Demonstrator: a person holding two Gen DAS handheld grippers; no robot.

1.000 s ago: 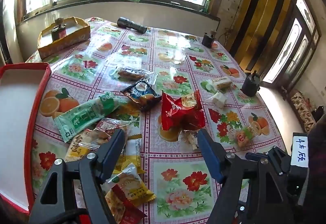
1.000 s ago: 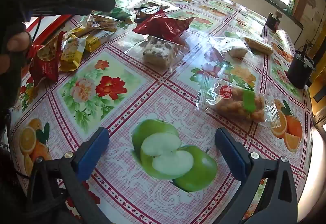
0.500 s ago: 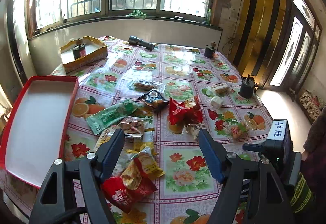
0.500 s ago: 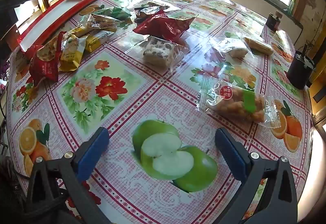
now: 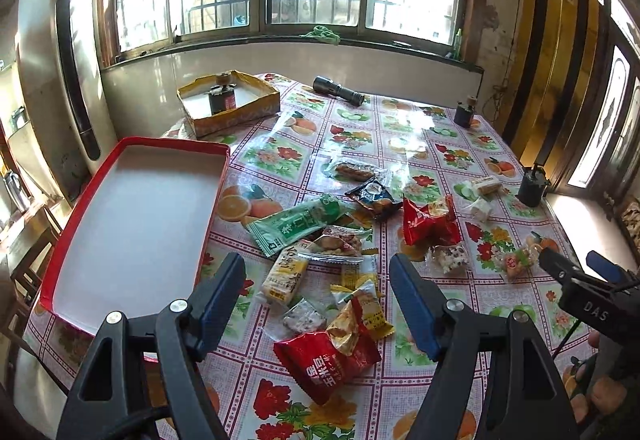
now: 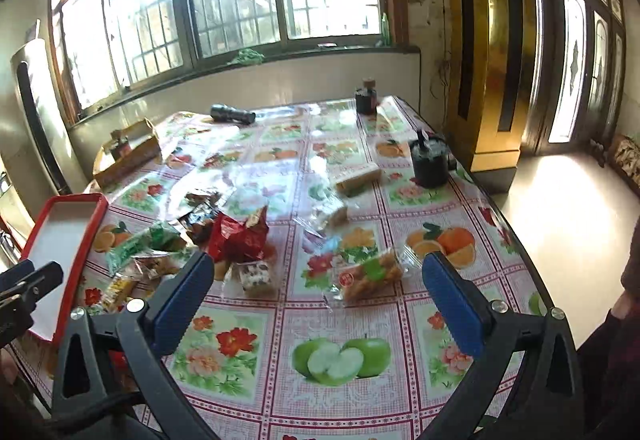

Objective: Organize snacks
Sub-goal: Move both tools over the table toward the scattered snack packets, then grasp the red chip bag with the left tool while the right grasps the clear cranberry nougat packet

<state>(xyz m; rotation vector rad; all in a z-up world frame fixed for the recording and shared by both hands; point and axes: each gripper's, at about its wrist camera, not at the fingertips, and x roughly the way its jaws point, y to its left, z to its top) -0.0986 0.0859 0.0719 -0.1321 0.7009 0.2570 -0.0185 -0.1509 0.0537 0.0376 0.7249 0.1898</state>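
Above worktop (image 5: 460,143), both your tongs raised since earlier frame, wide, empty: left tongs (image 5: 318,304), right tongs (image 6: 316,296). Snacks (image 5: 332,240) scattered mid-frame beside red tray (image 5: 132,143). "DAS" readable at lower right.

We note a glossy plastic tablecloth (image 5: 400,127) throwing window glare at twelve o'clock, shiny crinkled-foil snack packets (image 5: 326,364), a red tray (image 5: 64,244) with a matt white floor, and ribbed matt-blue gripper pads (image 6: 452,300).
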